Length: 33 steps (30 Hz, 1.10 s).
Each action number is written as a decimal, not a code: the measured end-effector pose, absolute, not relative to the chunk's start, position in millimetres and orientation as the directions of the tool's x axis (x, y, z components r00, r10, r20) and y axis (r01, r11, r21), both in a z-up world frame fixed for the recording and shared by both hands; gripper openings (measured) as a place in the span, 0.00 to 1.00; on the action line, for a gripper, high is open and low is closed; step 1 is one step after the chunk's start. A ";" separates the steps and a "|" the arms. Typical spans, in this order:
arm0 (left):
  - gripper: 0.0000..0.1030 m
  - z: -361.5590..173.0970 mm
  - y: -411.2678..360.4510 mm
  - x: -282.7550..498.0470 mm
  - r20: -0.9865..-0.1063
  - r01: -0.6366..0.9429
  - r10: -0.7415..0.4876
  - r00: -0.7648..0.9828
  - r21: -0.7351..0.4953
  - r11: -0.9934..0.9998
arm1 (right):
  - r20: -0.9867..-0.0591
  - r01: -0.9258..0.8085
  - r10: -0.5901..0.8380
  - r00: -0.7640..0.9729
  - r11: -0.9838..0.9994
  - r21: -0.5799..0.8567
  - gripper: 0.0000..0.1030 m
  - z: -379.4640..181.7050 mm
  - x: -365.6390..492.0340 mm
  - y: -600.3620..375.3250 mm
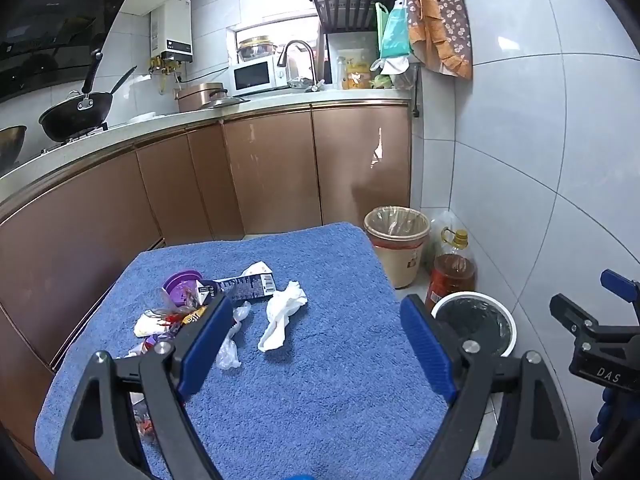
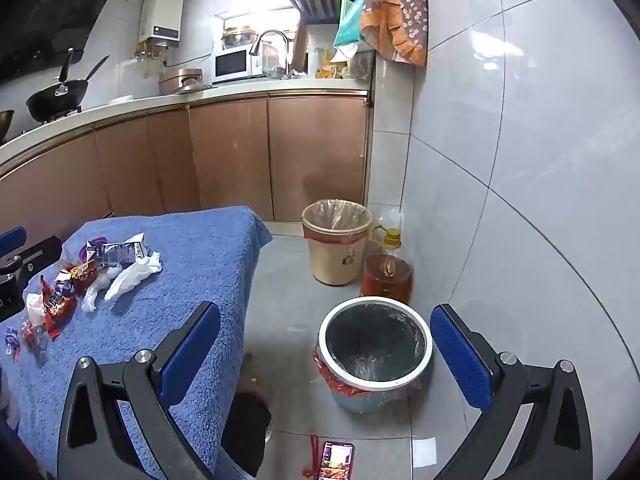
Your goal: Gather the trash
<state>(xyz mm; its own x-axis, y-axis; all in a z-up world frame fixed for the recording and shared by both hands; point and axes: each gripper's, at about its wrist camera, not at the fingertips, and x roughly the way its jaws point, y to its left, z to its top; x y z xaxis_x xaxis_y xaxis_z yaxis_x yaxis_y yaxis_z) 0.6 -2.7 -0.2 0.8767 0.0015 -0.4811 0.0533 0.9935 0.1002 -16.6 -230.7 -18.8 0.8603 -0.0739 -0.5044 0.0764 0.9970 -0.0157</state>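
Both tools wide and empty: left gripper (image 1: 316, 344) over the blue towel (image 1: 320, 380), right gripper (image 2: 326, 356) above the white-rimmed bin (image 2: 376, 376). We should pinch the crumpled tissue (image 1: 282, 316) mid-body first. Count: two bins, one tissue; the wrapper pile (image 2: 60, 296) is too tangled to count.

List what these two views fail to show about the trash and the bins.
- Left wrist view: wrappers partly hidden behind the left gripper finger.
- Both views: print on the dark carton too small to read.
- Left wrist view: white-rimmed bin cut by the gripper finger.
- Right wrist view: its bottom dark; contents unclear.
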 end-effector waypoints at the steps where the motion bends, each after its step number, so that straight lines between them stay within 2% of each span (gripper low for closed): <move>1: 0.83 -0.5 -3.6 1.0 -0.481 0.053 0.003 0.877 0.101 0.993 | -0.504 0.076 -0.074 0.861 0.997 -0.016 1.00 -19.1 -16.8 -230.0; 33: 0.83 -6.7 16.1 4.4 -0.478 0.019 0.014 0.878 0.066 0.998 | -0.481 0.086 -0.084 0.873 0.996 -0.018 1.00 -21.8 -12.2 -223.4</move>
